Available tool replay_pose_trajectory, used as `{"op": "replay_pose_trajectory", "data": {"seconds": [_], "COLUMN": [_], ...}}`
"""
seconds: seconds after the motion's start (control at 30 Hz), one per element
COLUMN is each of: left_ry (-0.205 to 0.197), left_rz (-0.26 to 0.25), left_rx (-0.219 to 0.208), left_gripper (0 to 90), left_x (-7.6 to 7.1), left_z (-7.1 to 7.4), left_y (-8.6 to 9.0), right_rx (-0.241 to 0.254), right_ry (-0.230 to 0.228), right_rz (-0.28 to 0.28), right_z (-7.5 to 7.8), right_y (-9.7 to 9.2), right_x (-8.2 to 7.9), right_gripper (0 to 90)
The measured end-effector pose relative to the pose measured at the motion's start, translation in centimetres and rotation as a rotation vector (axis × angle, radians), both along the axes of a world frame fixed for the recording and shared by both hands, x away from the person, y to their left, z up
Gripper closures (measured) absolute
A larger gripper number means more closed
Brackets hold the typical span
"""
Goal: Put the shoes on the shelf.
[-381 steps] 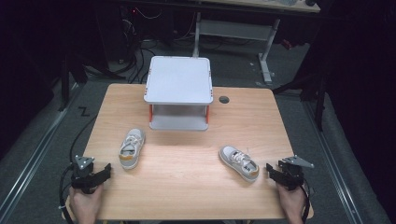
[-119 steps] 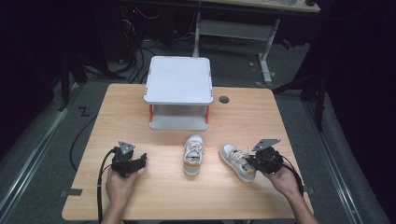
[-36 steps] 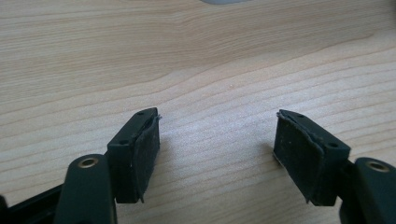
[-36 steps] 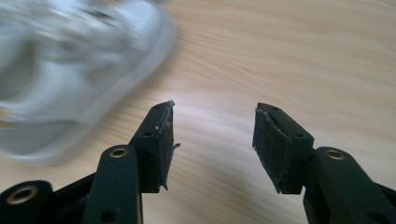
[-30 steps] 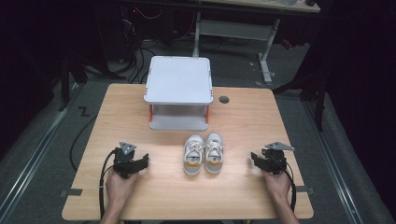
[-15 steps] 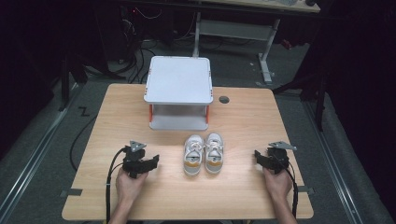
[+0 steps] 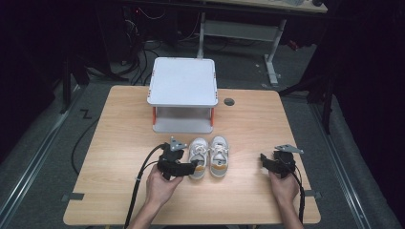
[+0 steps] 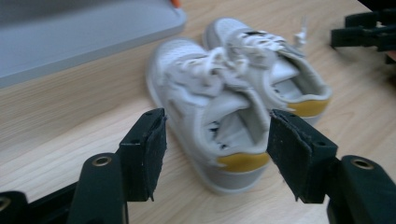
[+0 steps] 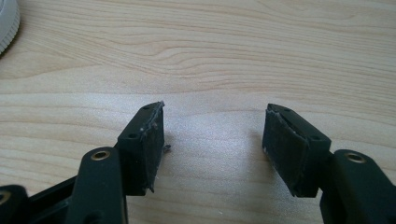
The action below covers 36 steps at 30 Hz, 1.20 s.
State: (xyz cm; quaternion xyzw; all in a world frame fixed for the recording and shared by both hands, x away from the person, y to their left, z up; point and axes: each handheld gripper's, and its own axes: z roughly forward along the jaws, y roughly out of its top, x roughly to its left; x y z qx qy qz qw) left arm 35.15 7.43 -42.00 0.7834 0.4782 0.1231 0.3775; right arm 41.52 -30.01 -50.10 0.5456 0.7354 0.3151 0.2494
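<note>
The left gripper (image 8: pixel 215 154) has its jaws apart, and the heel of the nearer shoe (image 8: pixel 210 126) sits in the gap between them — the pads stand off either side of the heel and do not press on it, so nothing is grasped. These jaws have just been closing a little, with the shoe's heel between them. In the left gripper view that shoe is white and grey with a yellow tab at the heel, laces loose on top. The second shoe (image 8: pixel 275 70) lies just beside it, side by side and pointing the same way, with the same yellow heel tab.

The right gripper (image 9: pixel 212 140) is released too: its jaws have just been opening, nothing lies between them, and bare table (image 9: pixel 233 56) shows in the gap.

From the high view, the left gripper (image 7: pixel 191 167) lies at the heel of the left-hand shoe (image 7: pixel 197 161), with the person's left hand (image 7: pixel 160 186) behind it. The other shoe (image 7: pixel 219 160) touches or nearly touches its mate — both toes point away from the person, toward the white stand (image 7: pixel 183 90) near the table's far edge. The right gripper (image 7: pixel 265 160) rests well apart from the pair, out to the right, held by the right hand (image 7: pixel 282 187). A small dark round hole (image 7: pixel 229 101) sits in the tabletop beside the stand.
</note>
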Motion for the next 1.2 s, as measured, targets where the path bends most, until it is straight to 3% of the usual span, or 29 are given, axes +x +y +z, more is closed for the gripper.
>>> {"op": "replay_pose_trajectory", "data": {"seconds": [0.13,0.27,0.6,0.8,1.0,1.2], "left_ry": [0.058,0.106,0.204,0.248,0.254,0.231], "left_rz": [-0.01,-0.021,0.0,0.016,0.026,0.038], "left_rx": [0.009,-0.021,-0.038,-0.09,-0.078,-0.003], "left_gripper": [39.7,39.1,38.3,40.8,47.2,53.4], "left_x": [0.6,1.3,3.1,4.1,4.7,5.0], "left_z": [-0.1,-0.6,-1.8,-1.5,-1.4,-2.1], "left_y": [-1.8,-3.0,-4.6,-4.5,-5.2,-6.1], "right_rx": [0.002,0.003,0.003,0.003,0.003,0.002], "right_ry": [0.001,0.002,0.002,0.002,0.002,0.001], "right_rz": [0.0,-0.002,0.0,0.0,-0.001,-0.002], "right_z": [0.0,0.0,0.0,0.0,0.0,0.0], "right_y": [0.0,0.0,0.0,0.0,0.0,0.0], "right_x": [0.0,0.0,0.0,0.0,0.0,0.0], "right_gripper": [38.9,38.9,38.7,38.7,38.6,38.6]}}
